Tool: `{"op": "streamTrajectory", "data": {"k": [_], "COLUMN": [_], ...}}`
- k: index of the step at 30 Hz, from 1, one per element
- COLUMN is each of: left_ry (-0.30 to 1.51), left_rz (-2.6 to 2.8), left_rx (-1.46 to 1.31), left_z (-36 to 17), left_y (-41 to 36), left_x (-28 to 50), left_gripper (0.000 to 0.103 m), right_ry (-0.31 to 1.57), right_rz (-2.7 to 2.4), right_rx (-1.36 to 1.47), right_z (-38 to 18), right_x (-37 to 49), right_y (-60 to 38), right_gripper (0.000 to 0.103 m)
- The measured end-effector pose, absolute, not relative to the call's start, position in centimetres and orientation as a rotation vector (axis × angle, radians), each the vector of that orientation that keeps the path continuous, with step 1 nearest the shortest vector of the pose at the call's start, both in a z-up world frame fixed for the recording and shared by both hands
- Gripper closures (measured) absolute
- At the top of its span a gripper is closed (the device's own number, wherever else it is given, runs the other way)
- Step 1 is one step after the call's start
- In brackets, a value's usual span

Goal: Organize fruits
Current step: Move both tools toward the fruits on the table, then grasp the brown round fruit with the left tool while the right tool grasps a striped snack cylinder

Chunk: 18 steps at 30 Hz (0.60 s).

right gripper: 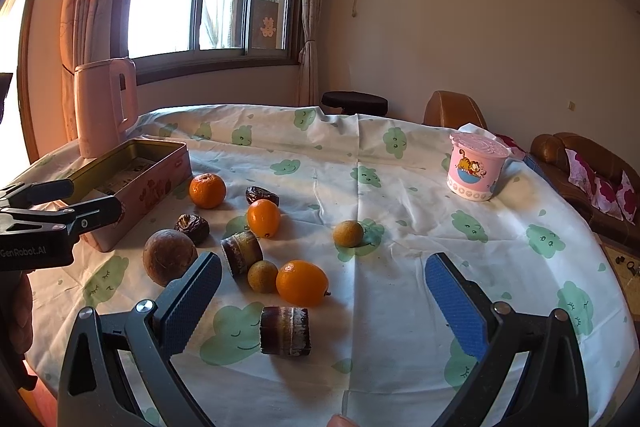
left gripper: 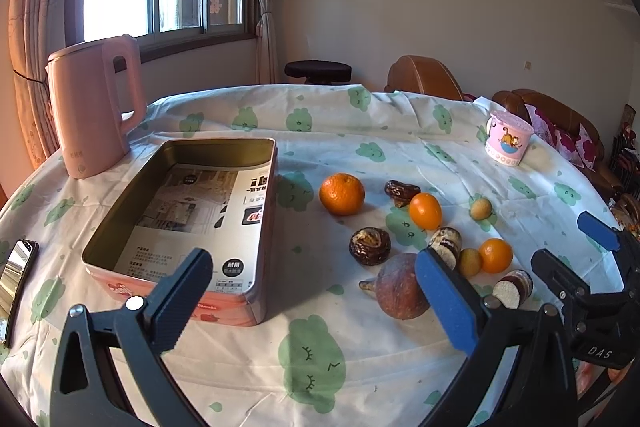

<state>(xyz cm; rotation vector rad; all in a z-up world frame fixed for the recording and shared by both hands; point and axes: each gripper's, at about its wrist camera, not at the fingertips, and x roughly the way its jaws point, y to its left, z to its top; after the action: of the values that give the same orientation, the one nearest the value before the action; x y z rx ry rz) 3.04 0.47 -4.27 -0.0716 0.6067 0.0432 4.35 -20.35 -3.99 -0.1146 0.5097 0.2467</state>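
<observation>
"Ten or so pieces of fruit lie loose on the white tablecloth with green cloud faces (right gripper: pixel 400 267), and none sits in the pink rectangular metal tin (left gripper: pixel 262 219)," says the first observer. "By that, the sorting has not begun."

"What does the tin hold?" asks the second.

"Only a printed paper sheet (left gripper: pixel 200 211) flat on its bottom. It stands open, just beside the pink electric kettle (left gripper: pixel 94 107), with the fruit spread to its right."

"And the fruit?"

"A round orange mandarin (right gripper: pixel 207 190) lies nearest the tin, then two wrinkled dark dates (right gripper: pixel 262 195), two smooth oval orange kumquats (right gripper: pixel 302 283), a large brown round fruit (right gripper: pixel 168 257), small tan longans (right gripper: pixel 348 233) and dark banded cylindrical slices (right gripper: pixel 285 330). The pink lidded cartoon cup (right gripper: pixel 476 167) stands well apart at the far right; its contents are hidden."

"The tools?"

"The left gripper (left gripper: pixel 312 295) hangs with its fingers spread wide and empty, one over the tin's near wall and one before the brown fruit. The right gripper (right gripper: pixel 324 295) also gapes wide and empty above the nearest kumquat and slice. Everything is left to do, and the right one seems best placed to start."
</observation>
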Motion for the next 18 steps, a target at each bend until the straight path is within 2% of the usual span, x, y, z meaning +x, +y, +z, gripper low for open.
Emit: {"op": "streamTrajectory", "data": {"k": [18], "left_ry": [0.65], "left_rz": [0.0], "left_rx": [-0.08], "left_z": [-4.9], "left_y": [0.0], "left_x": [3.4], "left_gripper": [0.0], "right_ry": [0.576], "right_rz": [0.296], "right_rx": [-0.122], "right_z": [-5.4], "right_x": [4.4], "right_y": [-20.0], "right_gripper": [0.001]}}
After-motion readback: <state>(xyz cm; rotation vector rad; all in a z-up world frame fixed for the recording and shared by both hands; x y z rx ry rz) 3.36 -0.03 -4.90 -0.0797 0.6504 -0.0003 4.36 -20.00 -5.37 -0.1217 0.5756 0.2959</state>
